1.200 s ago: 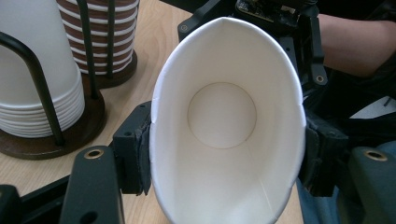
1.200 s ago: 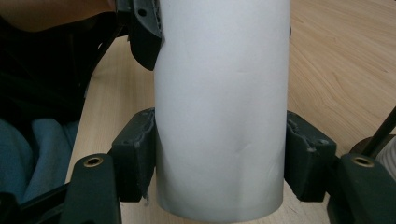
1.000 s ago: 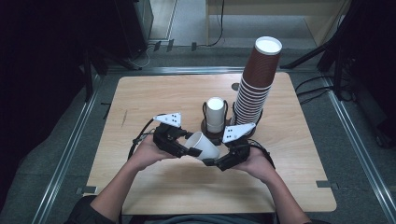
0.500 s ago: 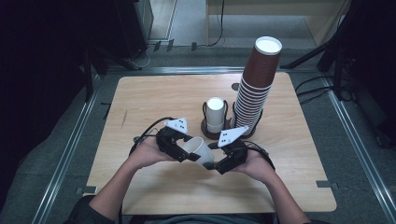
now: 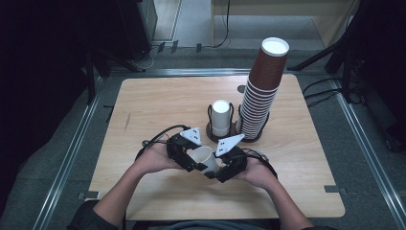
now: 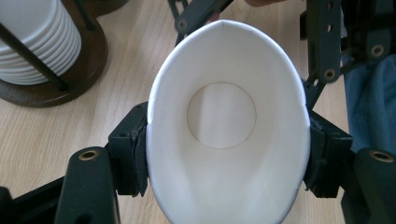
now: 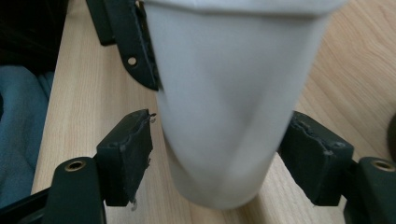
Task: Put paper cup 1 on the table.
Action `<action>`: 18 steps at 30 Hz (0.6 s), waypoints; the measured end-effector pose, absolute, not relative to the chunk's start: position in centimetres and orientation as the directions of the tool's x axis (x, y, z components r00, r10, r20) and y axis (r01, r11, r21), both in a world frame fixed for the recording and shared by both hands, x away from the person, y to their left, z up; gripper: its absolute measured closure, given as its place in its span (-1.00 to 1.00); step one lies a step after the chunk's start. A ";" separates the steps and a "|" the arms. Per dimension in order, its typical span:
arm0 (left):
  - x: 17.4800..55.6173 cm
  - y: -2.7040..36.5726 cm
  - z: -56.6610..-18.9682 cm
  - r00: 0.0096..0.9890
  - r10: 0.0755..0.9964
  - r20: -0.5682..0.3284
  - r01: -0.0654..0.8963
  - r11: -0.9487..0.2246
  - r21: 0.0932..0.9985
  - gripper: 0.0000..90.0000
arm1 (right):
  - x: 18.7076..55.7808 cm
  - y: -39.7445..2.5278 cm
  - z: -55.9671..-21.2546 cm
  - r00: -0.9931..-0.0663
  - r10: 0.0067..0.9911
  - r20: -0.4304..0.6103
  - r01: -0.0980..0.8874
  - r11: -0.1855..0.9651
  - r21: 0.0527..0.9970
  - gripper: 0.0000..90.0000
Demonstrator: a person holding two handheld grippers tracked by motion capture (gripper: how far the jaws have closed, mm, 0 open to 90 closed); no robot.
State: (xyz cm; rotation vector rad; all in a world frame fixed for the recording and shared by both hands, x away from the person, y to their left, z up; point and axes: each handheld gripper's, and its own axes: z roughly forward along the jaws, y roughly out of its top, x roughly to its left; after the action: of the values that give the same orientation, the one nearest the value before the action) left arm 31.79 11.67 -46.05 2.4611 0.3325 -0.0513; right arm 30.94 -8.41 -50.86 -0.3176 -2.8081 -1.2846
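Up close: a white paper cup [image 5: 205, 159] lies on its side, held above the near part of the wooden bench [image 5: 158, 100], between the person's two hands.

Left hand-held gripper [image 5: 187, 154]: clenched on the cup near its rim. In the left gripper view its pads [image 6: 135, 154] press both sides of the cup [image 6: 226, 126], and the mouth is squeezed to an oval with a slight point at the top. The round base is visible inside.

Right hand-held gripper [image 5: 221, 168]: released. In the right gripper view its jaws stand to either side of the cup's lower end [image 7: 229, 107], the left pad [image 7: 128, 154] apart from the wall; whether the right pad touches, cannot tell. The left gripper's jaw shows against the cup's wall higher up in that view.

Grey three-cornered plates sit atop both grippers; cables trail back toward the person.

Farther back on the bench, right of centre: a dark wooden holder [image 5: 214, 130] with thin black uprights carrying a stack of white cups [image 5: 220, 117]. Just beside it, a tall, leaning stack of brown cups [image 5: 261, 91] with white insides.

A grey floor with metal rails [image 5: 67, 158] surrounds the bench.
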 end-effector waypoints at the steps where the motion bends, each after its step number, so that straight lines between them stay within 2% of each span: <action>1: 31.7 11.6 -46.1 0.968 0.221 -0.118 0.246 -0.760 0.602 -0.33 | 30.9 -8.3 -50.9 -0.979 0.167 0.115 0.197 0.638 0.745 -0.35; 4: 31.7 11.5 -46.1 0.970 0.211 -0.124 0.243 -0.761 0.601 -0.35 | 30.9 -8.2 -51.0 -0.981 0.159 0.112 0.189 0.643 0.742 -0.22; 8: 31.6 11.5 -46.0 0.971 0.205 -0.121 0.236 -0.764 0.601 -0.36 | 30.8 -8.2 -50.9 -0.983 0.149 0.107 0.178 0.644 0.744 -0.21; 12: 31.7 11.6 -45.9 0.970 0.199 -0.137 0.240 -0.753 0.612 -0.49 | 30.8 -8.3 -50.8 -0.985 0.146 0.095 0.167 0.633 0.756 -0.21; 14: 31.7 11.7 -45.8 0.971 0.207 -0.122 0.237 -0.740 0.630 -0.75 | 30.9 -8.5 -50.5 -0.985 0.146 0.090 0.162 0.625 0.764 -0.21; 18: 31.7 12.1 -45.6 0.970 0.215 -0.116 0.238 -0.722 0.649 -0.74 | 31.0 -9.0 -50.2 -0.983 0.161 0.086 0.167 0.609 0.776 -0.22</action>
State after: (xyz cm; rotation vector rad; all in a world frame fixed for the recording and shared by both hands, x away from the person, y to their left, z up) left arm 31.73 12.13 -45.60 2.4009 0.3160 -0.0424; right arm 31.03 -8.95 -50.22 -0.2863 -2.8110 -1.3565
